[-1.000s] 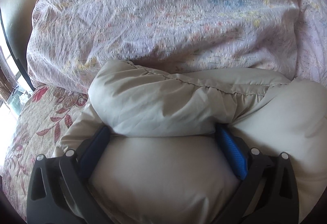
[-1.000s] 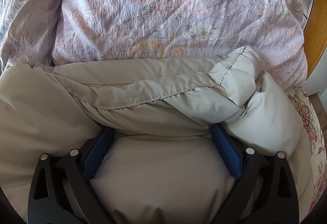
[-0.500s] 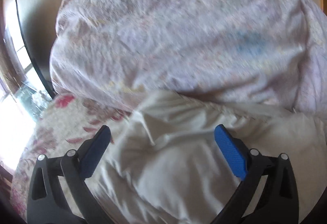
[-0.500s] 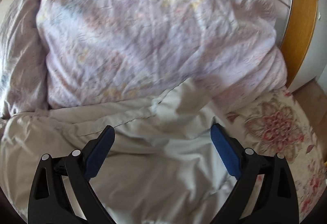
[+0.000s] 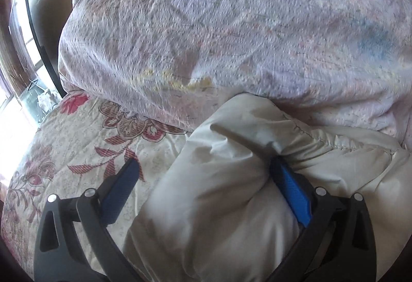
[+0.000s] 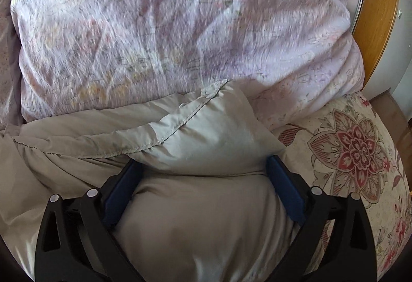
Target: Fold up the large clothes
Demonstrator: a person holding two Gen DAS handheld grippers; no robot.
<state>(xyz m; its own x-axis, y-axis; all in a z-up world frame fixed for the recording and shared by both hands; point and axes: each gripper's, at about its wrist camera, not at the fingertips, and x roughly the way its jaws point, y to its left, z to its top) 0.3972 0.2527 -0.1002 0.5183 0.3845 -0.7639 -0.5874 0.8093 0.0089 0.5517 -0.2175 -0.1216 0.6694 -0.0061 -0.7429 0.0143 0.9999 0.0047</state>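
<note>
Against the lilac duvet (image 6: 180, 32), your right tool (image 6: 203, 179) and left tool (image 5: 206, 179), both spread wide, again straddle the beige padded garment (image 6: 206, 217), unclamped after lifting clear.

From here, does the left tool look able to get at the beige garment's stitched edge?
Probably yes. The left tool is open, with the beige garment bulging between its fingers, and the stitched edge lies just ahead with nothing over it. The lilac duvet sits beyond, not across the path.

No readable text, labels, brands or numbers — either wrist view.
</note>
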